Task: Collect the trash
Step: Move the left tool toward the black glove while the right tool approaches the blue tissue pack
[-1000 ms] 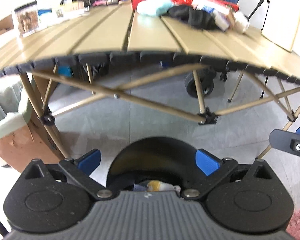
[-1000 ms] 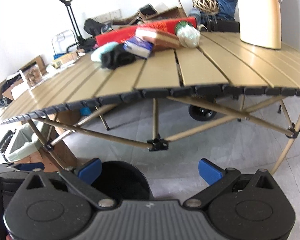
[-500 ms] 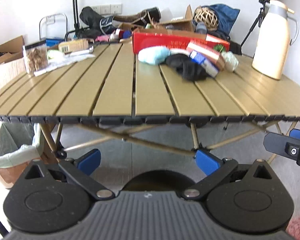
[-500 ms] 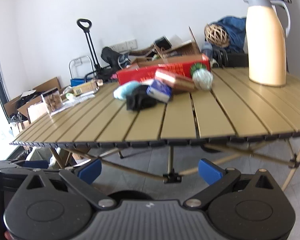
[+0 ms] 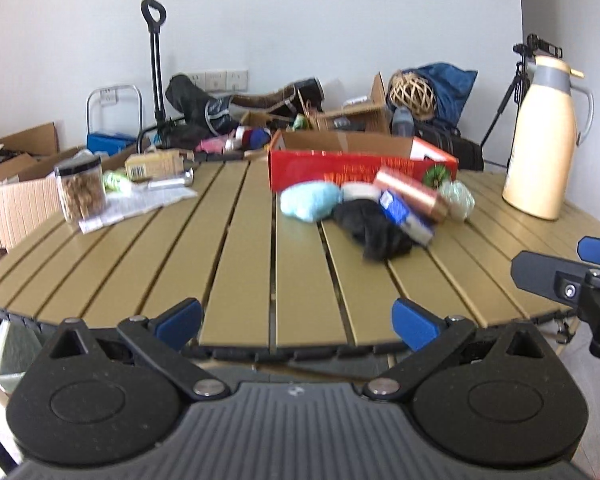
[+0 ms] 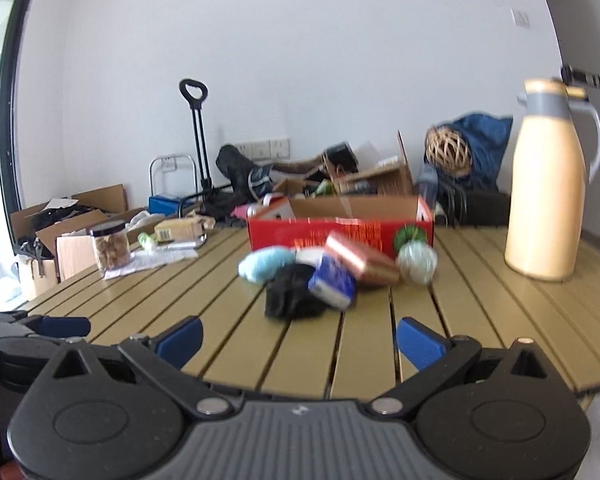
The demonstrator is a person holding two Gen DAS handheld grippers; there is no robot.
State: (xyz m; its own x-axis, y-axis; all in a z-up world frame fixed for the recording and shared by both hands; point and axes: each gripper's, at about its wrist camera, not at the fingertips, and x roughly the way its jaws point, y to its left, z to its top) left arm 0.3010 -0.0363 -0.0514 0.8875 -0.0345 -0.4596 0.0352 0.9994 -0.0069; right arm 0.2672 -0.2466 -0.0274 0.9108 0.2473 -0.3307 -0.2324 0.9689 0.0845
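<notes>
Left hand-held gripper level, jaws wide apart and empty, right hand-held gripper likewise, side by side

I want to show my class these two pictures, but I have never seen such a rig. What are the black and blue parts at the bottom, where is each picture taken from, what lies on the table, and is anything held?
A person holds a two-finger gripper in each hand, each with a camera looking along its fingers. One picture looks past the left gripper, the other past the right gripper. Both are open and hold nothing. On the slatted table lies a small pile: a black cloth, a light blue lump, a blue packet, a copper-coloured packet and a pale green ball. Behind stands a red box; at the right, a cream jug; at the left, a jar.
</notes>
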